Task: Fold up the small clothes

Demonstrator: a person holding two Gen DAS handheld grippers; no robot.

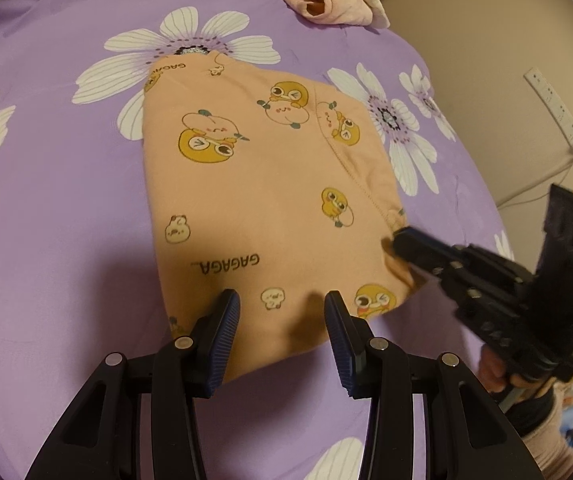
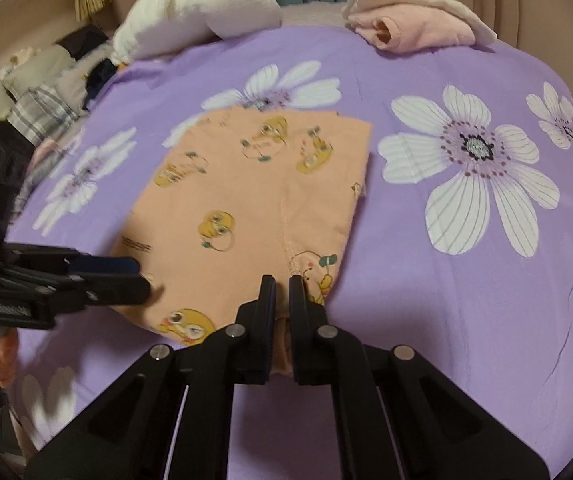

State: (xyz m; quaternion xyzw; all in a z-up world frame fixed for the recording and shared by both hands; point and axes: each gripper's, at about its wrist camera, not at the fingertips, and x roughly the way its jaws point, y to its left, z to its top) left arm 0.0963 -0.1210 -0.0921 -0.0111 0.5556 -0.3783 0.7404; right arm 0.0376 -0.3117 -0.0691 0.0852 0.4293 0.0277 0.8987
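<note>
- Your right claw (image 2: 282,286) is clenched on the near right corner of the peach garment (image 1: 254,184); the pinch looks thin, so a fast lift may let it slip out.
- Your left claw (image 1: 282,304) hangs released over the near edge, holding nothing, so the cloth may drag and bunch.
- The garment lies flat on the purple bed cover (image 1: 66,208), printed with cartoon ducks.

One peach printed garment (image 1: 270,200), one folded pink garment (image 2: 426,32), one white towel (image 2: 194,12), two grippers.

The right tool (image 2: 282,292) blurs at its tips, covering the peach garment's (image 2: 246,200) near corner; the clutter (image 2: 46,92) beside the bed is too soft to name.
</note>
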